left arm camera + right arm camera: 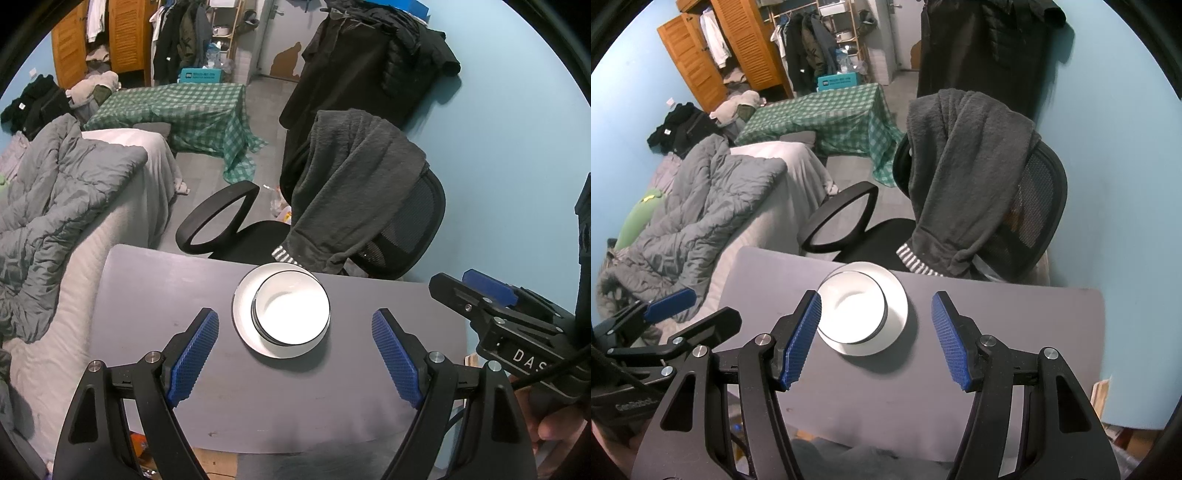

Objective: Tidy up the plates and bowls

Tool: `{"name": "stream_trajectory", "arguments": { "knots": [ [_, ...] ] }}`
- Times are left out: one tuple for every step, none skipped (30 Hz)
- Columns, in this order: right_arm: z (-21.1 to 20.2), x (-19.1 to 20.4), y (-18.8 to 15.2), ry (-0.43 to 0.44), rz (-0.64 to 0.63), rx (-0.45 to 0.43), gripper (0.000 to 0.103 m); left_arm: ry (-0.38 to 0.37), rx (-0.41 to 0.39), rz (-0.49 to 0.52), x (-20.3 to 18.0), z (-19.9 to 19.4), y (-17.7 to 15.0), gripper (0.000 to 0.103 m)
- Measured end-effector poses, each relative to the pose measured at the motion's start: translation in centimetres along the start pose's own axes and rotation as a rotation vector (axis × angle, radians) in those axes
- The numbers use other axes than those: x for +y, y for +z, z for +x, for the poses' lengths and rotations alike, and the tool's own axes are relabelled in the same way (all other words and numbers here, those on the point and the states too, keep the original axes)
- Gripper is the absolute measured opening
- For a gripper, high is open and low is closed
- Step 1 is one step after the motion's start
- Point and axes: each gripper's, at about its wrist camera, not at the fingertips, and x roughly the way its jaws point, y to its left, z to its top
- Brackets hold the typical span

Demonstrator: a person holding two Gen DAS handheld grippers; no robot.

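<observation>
The left claw stands wide open with nothing between its blue ribbed pads, and it points down toward the grey table. The right claw is open too, its two pads apart and empty. Both claws hang above the near part of the table and neither one touches the dishes. In the left wrist view the right claw shows at the right edge, and a hand is partly visible under it.

Just beyond the fingertips of both claws, a white bowl with a dark rim sits on a white plate. The bowl is not in the middle of the plate; in the left wrist view it sits toward the right side. The plate lies near the far edge of the table, about in the middle of its width.

Behind the table stands a black office chair with a dark grey fleece garment hung over its back. To the left is a bed with a grey quilt. Farther away a green checked cloth covers something low, and a wooden wardrobe stands against the light blue wall.
</observation>
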Motion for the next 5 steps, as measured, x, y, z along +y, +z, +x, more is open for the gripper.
{"name": "stream_trajectory", "arguments": {
  "knots": [
    [0.05, 0.08, -0.12, -0.002, -0.001, 0.0, 0.061, 0.001, 0.001, 0.0, 0.05, -0.03, -0.04, 0.086],
    [0.03, 0.04, 0.0, -0.001, -0.001, 0.0, 0.061, 0.001, 0.001, 0.0, 0.09, -0.05, -0.06, 0.086],
    [0.03, 0.01, 0.01, -0.001, -0.001, 0.0, 0.061, 0.001, 0.0, -0.001, 0.08, -0.06, -0.06, 0.086],
    [0.04, 0.07, -0.15, -0.002, 0.0, -0.001, 0.061, 0.001, 0.0, -0.001, 0.05, -0.05, -0.05, 0.086],
    [0.06, 0.07, -0.15, -0.001, -0.001, -0.001, 0.061, 0.002, 0.002, -0.001, -0.03, -0.02, -0.01, 0.086]
  ]
}}
